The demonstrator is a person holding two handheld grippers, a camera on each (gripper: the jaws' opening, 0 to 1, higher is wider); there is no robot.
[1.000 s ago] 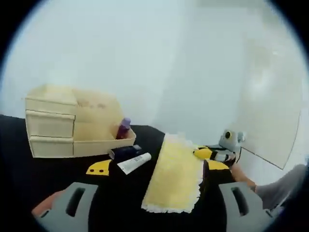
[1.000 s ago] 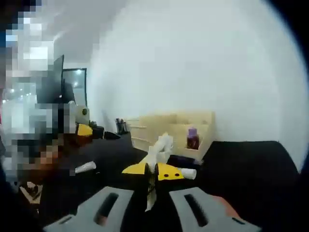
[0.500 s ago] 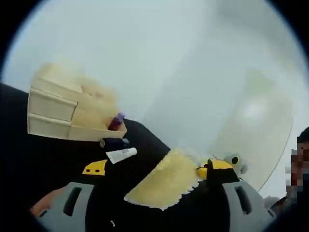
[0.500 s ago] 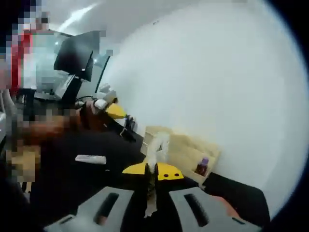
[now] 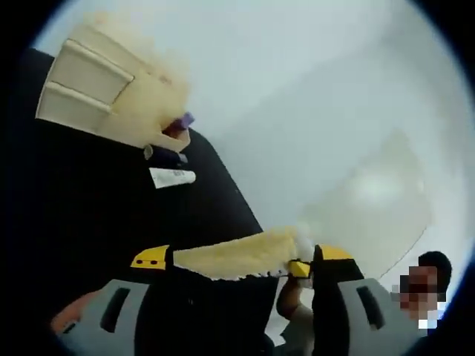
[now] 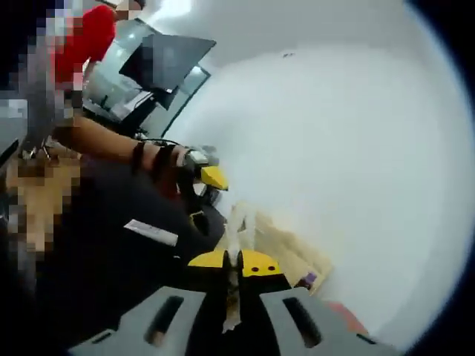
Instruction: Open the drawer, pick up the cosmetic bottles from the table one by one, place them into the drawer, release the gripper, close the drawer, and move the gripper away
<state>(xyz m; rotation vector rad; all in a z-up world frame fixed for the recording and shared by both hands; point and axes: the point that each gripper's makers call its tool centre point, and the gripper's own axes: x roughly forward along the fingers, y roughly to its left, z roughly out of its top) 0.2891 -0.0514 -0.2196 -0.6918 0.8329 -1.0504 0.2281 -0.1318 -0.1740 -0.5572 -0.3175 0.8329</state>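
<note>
- Left gripper (image 5: 234, 259): jaws spread wide, nothing between them.
- Right gripper (image 6: 231, 263): jaws pressed together, pinching one yellow cloth (image 5: 237, 254) by its edge, lifted above the black table (image 5: 89, 208).
- One drawer unit (image 5: 96, 85), two drawer fronts, both closed.
- Three cosmetic items: purple bottle (image 5: 178, 124) in the unit's tray; dark bottle (image 5: 165, 156) and white tube (image 5: 172, 176) on the table beside it.
</note>
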